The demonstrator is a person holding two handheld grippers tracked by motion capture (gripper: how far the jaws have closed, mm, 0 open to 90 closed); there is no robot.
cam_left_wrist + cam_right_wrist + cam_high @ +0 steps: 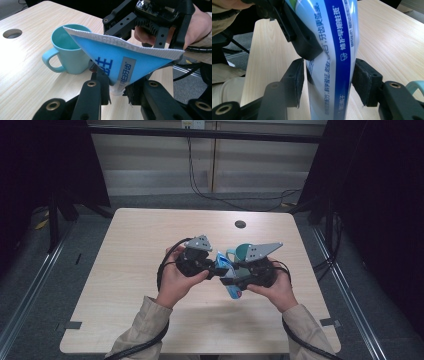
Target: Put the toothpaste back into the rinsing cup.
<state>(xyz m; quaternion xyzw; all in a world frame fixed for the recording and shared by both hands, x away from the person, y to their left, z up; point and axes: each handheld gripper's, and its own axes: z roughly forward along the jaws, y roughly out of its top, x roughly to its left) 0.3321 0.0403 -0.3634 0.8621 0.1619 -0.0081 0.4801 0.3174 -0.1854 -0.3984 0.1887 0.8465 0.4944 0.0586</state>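
Two grippers close together over the table [125, 270], a toothpaste tube [227, 272] between them.

Left gripper [117, 86]: jaws squeezed tight on the tube's [117, 60] narrow part, the wide crimped end fanning out above the jaws. Blue with white letters there. Just past the jaws, a bit to the left: a light green mug [67, 52], standing upright on the table [25, 75], handle turned toward the left, not touching the tube. Beyond the tube: the other gripper and the hand [197, 27] holding it.

Right gripper [328, 77]: jaws around the tube's [334, 57] fat middle, blue and white, standing up between the two pads. Left pad right against the tube, right pad just beside it with a thin gap, so no clear squeeze. Above the left jaw: the other gripper's black jaw pressing on the tube. Near the right jaw, low down: a bit of the mug's [415, 86] rim.

From high up: left gripper [212, 267], right gripper [235, 275], mug [242, 252] just behind them.
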